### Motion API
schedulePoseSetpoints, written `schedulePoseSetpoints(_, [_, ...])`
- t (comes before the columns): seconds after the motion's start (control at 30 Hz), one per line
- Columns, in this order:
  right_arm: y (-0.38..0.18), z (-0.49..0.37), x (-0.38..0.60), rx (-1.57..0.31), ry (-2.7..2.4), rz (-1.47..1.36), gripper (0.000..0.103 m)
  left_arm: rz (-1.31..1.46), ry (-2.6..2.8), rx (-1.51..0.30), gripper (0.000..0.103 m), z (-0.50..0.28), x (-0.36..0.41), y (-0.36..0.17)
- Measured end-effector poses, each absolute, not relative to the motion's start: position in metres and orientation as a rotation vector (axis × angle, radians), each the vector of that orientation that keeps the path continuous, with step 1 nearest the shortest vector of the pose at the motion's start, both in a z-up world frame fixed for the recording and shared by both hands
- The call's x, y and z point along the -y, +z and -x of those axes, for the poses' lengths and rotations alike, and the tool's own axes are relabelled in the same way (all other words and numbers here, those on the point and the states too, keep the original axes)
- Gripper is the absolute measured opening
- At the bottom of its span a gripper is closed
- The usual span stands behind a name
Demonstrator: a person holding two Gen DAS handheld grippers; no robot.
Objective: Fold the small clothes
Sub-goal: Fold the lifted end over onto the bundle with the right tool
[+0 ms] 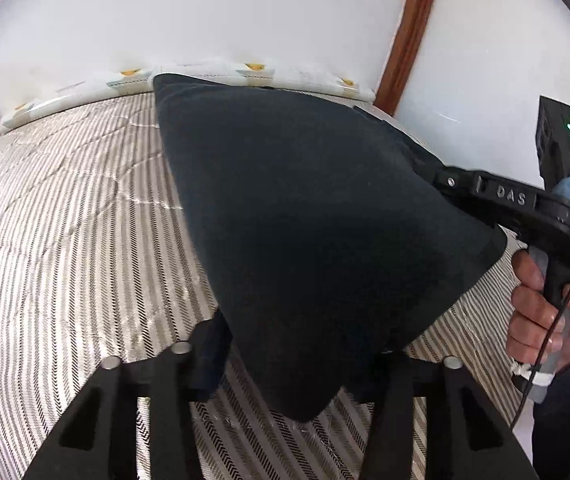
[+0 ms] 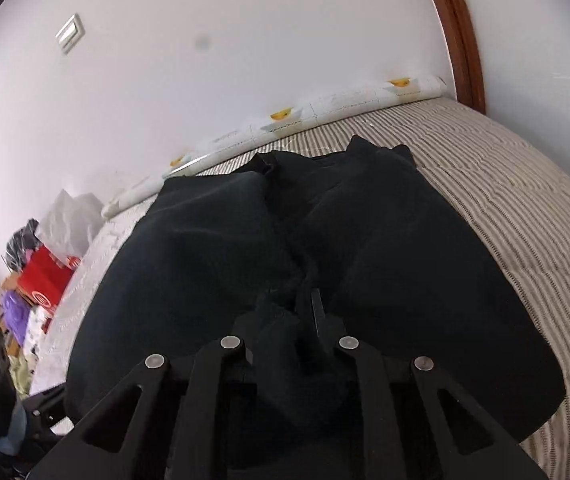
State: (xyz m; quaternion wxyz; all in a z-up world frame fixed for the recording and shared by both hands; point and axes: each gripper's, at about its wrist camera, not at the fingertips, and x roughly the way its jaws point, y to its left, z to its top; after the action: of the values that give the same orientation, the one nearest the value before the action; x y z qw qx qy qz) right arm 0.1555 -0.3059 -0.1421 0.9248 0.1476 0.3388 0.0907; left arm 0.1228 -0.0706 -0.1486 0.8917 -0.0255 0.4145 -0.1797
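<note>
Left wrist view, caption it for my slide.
Left gripper lifting a black cloth garment above the striped bedcover.

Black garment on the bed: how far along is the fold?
Early. Done: the black garment is gripped and partly raised off the striped bedcover. In hand: left gripper and right gripper each pinch it. Left: no finished fold shows.

A dark, almost black piece of clothing (image 1: 305, 240) is spread over the striped bed (image 1: 65, 240). It is bunched in the middle, with one corner lifted.
</note>
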Motion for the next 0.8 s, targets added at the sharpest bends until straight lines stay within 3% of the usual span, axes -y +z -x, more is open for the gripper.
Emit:
schedulePoseSetpoints(0.07, [-0.143,-0.157,0.303,-0.711,0.176,-0.275,0.015,0.059,-0.361,-0.849,0.029,-0.122,0.069,-0.146])
schedulePoseSetpoints(0.27, [-0.147,-0.168,0.291,-0.755,0.178,-0.248,0.013,0.086,-0.341,-0.819,0.021,-0.119,0.058,-0.141])
schedulePoseSetpoints(0.8, [-0.154,-0.189,0.182,-0.791,0.329,-0.238,0.012,0.160,-0.182,-0.787,0.019,-0.104,-0.061,-0.132])
